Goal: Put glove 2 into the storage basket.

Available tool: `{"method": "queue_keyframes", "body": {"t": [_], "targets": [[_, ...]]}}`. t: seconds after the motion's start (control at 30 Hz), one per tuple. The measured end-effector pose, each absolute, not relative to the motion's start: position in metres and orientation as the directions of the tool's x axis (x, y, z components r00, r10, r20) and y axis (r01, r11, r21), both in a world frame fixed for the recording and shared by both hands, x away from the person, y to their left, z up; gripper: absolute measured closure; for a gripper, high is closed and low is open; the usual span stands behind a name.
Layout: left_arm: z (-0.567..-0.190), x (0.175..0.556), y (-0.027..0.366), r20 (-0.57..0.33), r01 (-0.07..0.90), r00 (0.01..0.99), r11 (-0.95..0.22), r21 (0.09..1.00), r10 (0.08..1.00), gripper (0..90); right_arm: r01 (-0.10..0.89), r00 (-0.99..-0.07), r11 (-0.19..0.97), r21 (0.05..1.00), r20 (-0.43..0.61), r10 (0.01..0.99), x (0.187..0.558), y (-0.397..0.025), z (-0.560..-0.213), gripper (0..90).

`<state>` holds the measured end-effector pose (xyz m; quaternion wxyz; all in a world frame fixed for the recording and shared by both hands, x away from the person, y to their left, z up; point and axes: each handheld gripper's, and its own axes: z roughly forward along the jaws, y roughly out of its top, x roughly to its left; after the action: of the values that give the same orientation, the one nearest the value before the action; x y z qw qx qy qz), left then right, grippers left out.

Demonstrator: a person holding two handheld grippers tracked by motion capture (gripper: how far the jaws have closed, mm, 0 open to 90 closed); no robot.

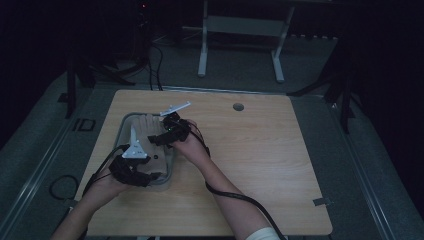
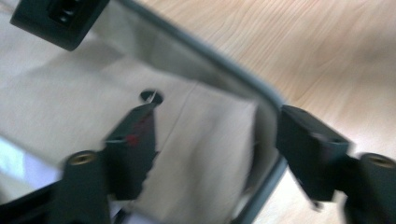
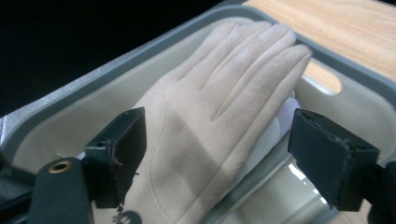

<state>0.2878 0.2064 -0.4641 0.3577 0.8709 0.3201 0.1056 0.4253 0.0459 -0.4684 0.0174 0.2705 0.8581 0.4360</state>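
A beige glove (image 1: 145,125) lies flat, fingers together, in a grey tray (image 1: 123,131) on the left of the wooden table. My right gripper (image 1: 156,140) hovers over the glove's palm (image 3: 219,93); it (image 3: 219,135) is open, one jaw on each side, holding nothing. My left gripper (image 1: 152,176) is at the tray's near end. It (image 2: 219,140) is open too, straddling the tray rim (image 2: 261,91) above the glove's cuff (image 2: 205,140), which has a small dark button (image 2: 152,96).
The tabletop (image 1: 260,160) right of the tray is bare wood with a round cable hole (image 1: 238,106). A white desk frame (image 1: 240,30) stands on the floor beyond. Cables trail from both grippers toward the near edge.
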Motion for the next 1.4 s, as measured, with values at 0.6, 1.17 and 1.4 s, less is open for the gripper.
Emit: {"method": "queue_keyframes", "body": {"t": [0.6,1.17,1.4], "targets": [[-0.457,0.276,0.168,-0.082,0.378,0.803,-0.398,0.836,0.59,14.5,0.386,-0.869,0.477,0.79,0.137,0.476,0.401,-0.021,-0.459,16.1],[-0.481,0.269,0.113,-0.093,0.342,0.86,-0.429,0.836,0.502,14.6,0.383,-0.88,0.491,0.783,0.147,0.452,0.376,-0.094,-0.497,16.8],[-0.496,0.266,0.092,-0.108,0.341,0.881,-0.46,0.82,0.462,14.5,0.375,-0.884,0.511,0.774,0.132,0.449,0.367,-0.116,-0.51,16.7]]}}
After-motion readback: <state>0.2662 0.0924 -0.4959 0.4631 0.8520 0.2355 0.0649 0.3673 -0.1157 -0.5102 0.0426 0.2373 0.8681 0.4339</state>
